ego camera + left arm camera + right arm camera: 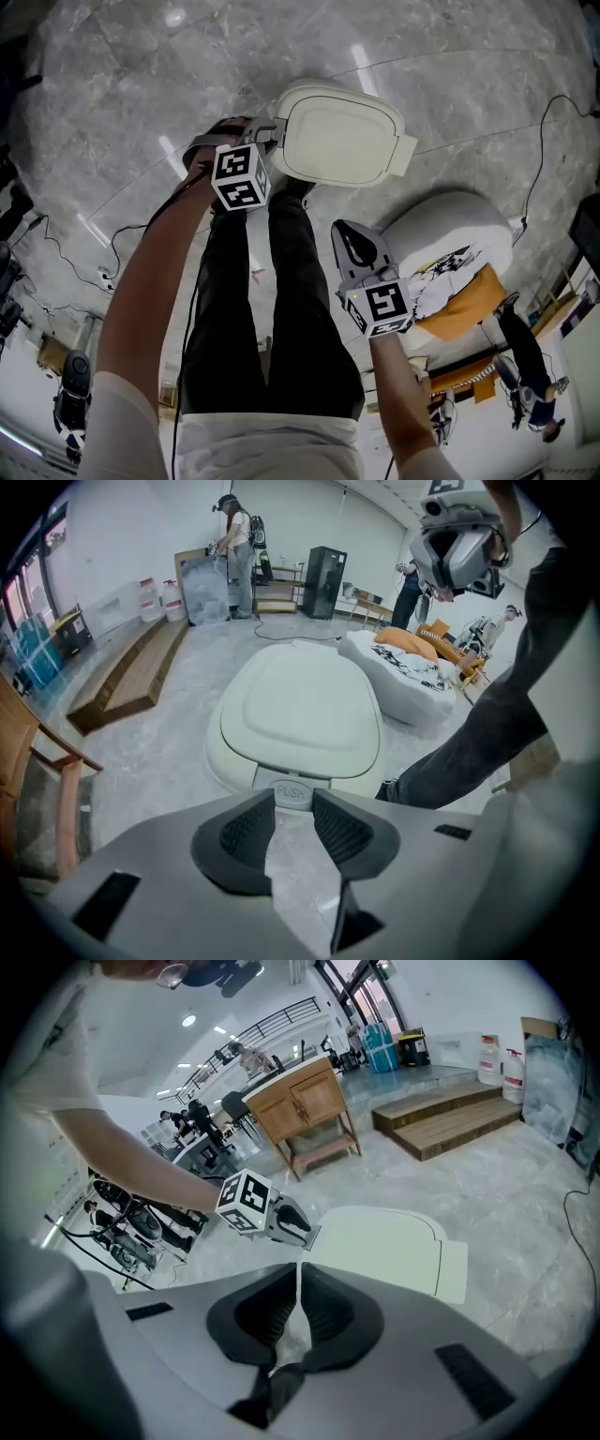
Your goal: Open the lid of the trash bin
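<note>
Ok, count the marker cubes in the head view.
2. One marker cube on the left hand-held gripper at the edge of the trash bin lid; the other on the right hand-held gripper, nearer the person.

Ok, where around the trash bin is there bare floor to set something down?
Bare marble floor lies beyond the trash bin, toward the head view's top, and to its left. Crowded: the white beanbag close on the bin's right, the person's legs in front of it, and the left tool at its front edge.
</note>
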### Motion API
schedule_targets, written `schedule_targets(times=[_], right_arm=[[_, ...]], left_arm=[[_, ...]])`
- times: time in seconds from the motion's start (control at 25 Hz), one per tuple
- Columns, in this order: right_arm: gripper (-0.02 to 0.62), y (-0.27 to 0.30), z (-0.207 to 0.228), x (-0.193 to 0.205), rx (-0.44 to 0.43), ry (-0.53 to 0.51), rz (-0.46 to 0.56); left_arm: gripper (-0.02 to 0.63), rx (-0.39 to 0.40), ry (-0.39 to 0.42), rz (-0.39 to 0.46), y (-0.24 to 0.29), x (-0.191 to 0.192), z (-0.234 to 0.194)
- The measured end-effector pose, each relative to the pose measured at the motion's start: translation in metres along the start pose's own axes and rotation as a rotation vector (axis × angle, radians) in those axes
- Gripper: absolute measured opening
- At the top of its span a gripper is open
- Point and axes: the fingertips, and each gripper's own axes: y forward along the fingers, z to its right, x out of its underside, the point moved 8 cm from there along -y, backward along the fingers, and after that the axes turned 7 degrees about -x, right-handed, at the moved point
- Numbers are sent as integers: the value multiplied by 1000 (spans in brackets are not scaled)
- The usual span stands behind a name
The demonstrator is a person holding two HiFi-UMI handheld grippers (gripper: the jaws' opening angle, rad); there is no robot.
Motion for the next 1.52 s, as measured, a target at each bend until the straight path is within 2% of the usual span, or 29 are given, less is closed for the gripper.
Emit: schedule_targets(times=[0.36,0.52,0.68,0.92,1.2,1.36,1.52], right_arm=[[35,7,-19,1,-7,-13,-7],[35,7,-22,-6,9,-18,10],[35,3,-25,-14,29,-21,24],[35,-3,-34,-25,77,-42,39],[35,-25,-64,-52,165,-62,85],[35,-45,-84,-64,200,-27,126],[35,-60,-105,-77,231,-10,177]], left_arm=[[120,17,-29,-21,3,-3,-3],[120,-9,-39,-2,-1,-3,-3],[120,-42,-86,21,-17,-4,-14],[118,-74,-113,92,-63,-14,-18],[87,-106,-87,168,-132,-24,-10],[64,-112,-90,213,-179,-34,-2],[51,-123,-56,249,-226,-40,7]])
